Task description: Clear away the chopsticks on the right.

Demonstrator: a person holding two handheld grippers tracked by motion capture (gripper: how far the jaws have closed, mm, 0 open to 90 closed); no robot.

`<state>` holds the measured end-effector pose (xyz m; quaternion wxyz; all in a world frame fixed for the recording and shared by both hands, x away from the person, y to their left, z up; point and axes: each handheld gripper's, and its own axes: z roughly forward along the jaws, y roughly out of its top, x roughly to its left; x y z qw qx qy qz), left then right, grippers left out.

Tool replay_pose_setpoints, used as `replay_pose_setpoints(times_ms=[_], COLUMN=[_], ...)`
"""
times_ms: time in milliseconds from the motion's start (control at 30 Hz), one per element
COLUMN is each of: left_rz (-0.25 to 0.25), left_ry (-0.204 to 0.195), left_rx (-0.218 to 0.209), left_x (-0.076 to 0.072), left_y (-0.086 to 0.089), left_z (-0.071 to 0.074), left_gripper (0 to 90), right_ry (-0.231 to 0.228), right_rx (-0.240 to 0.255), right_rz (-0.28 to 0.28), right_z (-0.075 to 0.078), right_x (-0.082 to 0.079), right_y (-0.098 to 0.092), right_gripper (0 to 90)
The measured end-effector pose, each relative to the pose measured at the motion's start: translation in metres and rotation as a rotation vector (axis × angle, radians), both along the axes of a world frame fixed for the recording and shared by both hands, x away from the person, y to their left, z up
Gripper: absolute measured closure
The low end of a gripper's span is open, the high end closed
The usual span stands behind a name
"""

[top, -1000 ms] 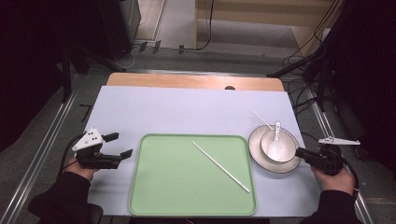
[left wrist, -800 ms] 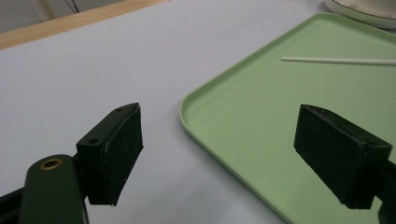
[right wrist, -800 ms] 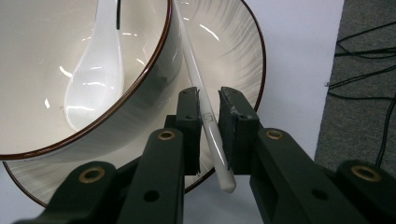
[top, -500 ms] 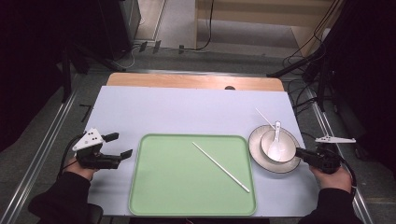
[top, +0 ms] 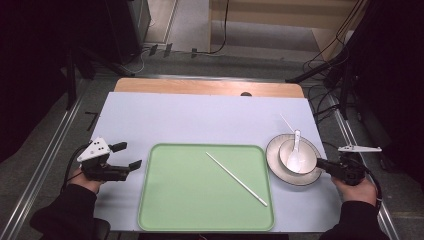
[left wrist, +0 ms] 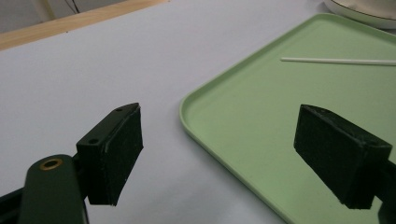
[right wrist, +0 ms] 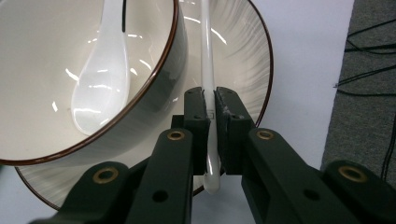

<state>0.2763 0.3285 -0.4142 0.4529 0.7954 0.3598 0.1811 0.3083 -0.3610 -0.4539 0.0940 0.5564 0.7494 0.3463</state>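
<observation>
At the lower left of the high view my left claw (top: 129, 155) is hovering over the pale surface (top: 200, 120), jaws spread wide with nothing between them; in the left gripper view they are framing the corner of the green tray (left wrist: 261, 121). One white chopstick (top: 236, 172) is lying diagonally on the tray; its far end is cut off at the right edge of the left gripper view. At the right of the high view, a bowl (top: 298, 156) is sitting on a plate (top: 276, 160), a white spoon (top: 296, 150) inside it. My right claw (right wrist: 210, 100) is pinching the second chopstick (right wrist: 206, 46), which is lying across the plate beside the bowl. Its upper end is running out of the top of the right gripper view.
</observation>
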Motion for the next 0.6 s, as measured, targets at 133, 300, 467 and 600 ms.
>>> replay_pose_setpoints(times_ms=[133,300,467,600], left_rz=[0.000,-0.001,-0.001,-0.001], left_ry=[0.000,0.001,0.000,0.000], left_rx=[0.000,-0.001,0.000,-0.001], left_x=[0.000,0.000,0.000,0.000], left_y=[0.000,0.000,0.000,0.000], left_z=[0.000,0.000,0.000,0.000], left_gripper=[15.6,15.6,15.6,15.6], right_ry=[0.000,-0.010,-0.016,-0.031], right_rx=[0.027,0.054,0.068,0.091], right_rz=[-0.010,-0.021,-0.031,-0.046], right_z=[0.002,0.007,0.009,0.013], right_x=[-0.001,-0.002,-0.004,-0.006], right_y=[-0.002,-0.005,-0.007,-0.011], right_gripper=[84.9,85.1,85.1,85.2])
